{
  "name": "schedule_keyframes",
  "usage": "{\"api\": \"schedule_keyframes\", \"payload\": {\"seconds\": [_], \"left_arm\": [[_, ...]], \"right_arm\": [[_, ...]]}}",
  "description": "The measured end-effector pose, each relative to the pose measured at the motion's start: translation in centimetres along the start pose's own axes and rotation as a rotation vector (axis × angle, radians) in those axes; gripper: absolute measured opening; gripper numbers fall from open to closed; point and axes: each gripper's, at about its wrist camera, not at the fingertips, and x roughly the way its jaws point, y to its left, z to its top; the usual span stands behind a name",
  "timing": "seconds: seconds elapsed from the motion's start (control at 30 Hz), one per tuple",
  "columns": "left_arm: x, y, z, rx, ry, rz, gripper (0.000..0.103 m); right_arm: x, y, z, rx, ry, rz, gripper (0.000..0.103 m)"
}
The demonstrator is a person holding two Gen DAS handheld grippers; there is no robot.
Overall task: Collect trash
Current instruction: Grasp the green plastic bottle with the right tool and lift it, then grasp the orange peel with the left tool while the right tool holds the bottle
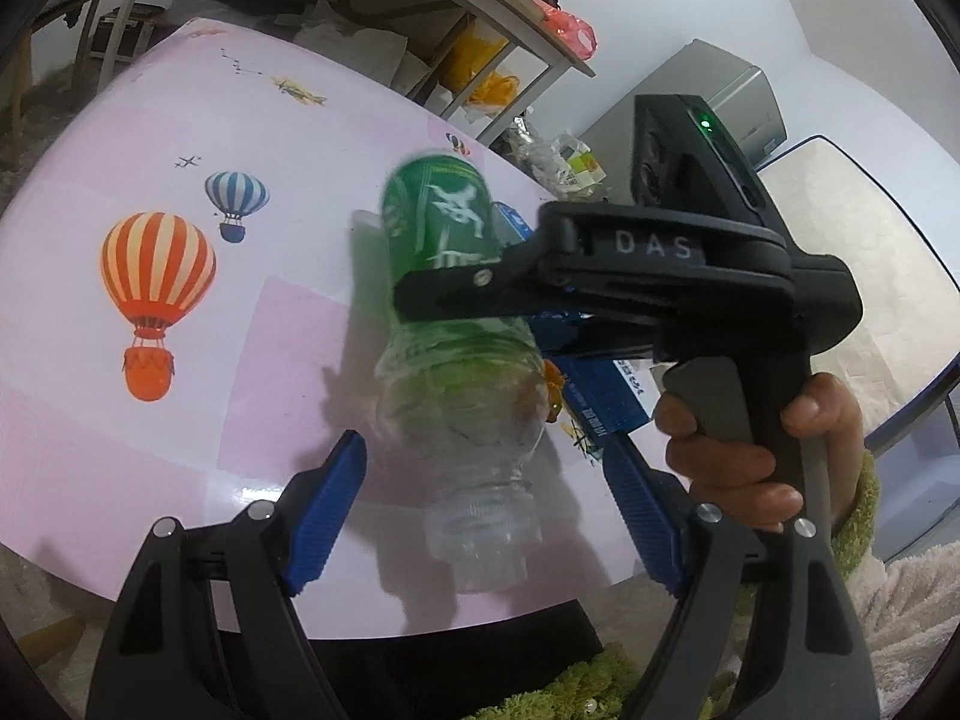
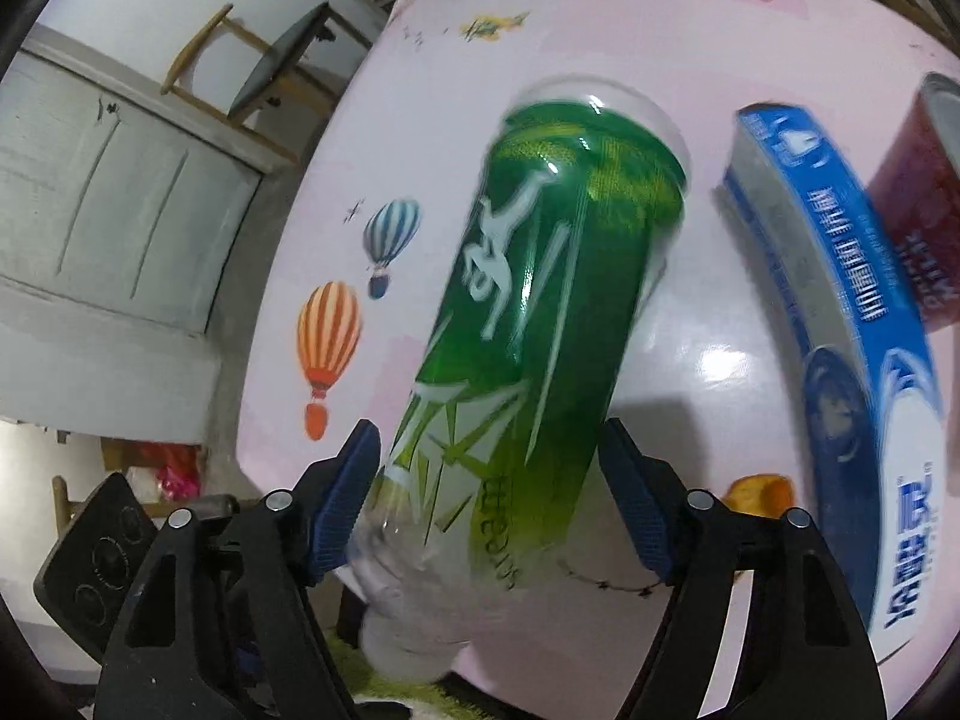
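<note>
I count one green-labelled plastic bottle point(image 2: 528, 324), one blue box point(image 2: 840, 324) and one dark red can point(image 2: 918, 198) on the pink tabletop point(image 1: 180, 360). The bottle lies near the tabletop's near edge, neck toward me, between the spread fingers of my right gripper point(image 2: 489, 504); I can't tell whether they press it. My left gripper point(image 1: 486, 516) is spread with nothing pinched. Only the left view shows my hand point(image 1: 756, 450) on the right gripper's handle, which blocks most of the box; only the right view shows the can.
</note>
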Motion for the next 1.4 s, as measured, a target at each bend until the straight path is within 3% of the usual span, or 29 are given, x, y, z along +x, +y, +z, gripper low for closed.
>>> {"api": "schedule_keyframes", "payload": {"seconds": [0.3, 0.67, 1.17, 1.4], "left_arm": [[0.0, 0.1, 0.1, -0.010, -0.002, -0.007, 0.079], [-2.0, 0.5, -0.3, -0.003, -0.051, 0.004, 0.079], [-3.1, 2.2, -0.4, -0.040, -0.097, 0.050, 0.079], [-2.9, 1.7, -0.4, -0.011, -0.097, 0.063, 0.079]], "right_arm": [[1.2, 1.1, 0.2, -0.020, 0.066, 0.034, 0.062], [0.5, 1.1, -0.4, -0.060, 0.032, 0.023, 0.060], [-4.7, 0.7, -1.4, -0.102, -0.150, 0.036, 0.060], [-9.9, -1.7, -4.3, -0.084, -0.279, 0.076, 0.060]]}}
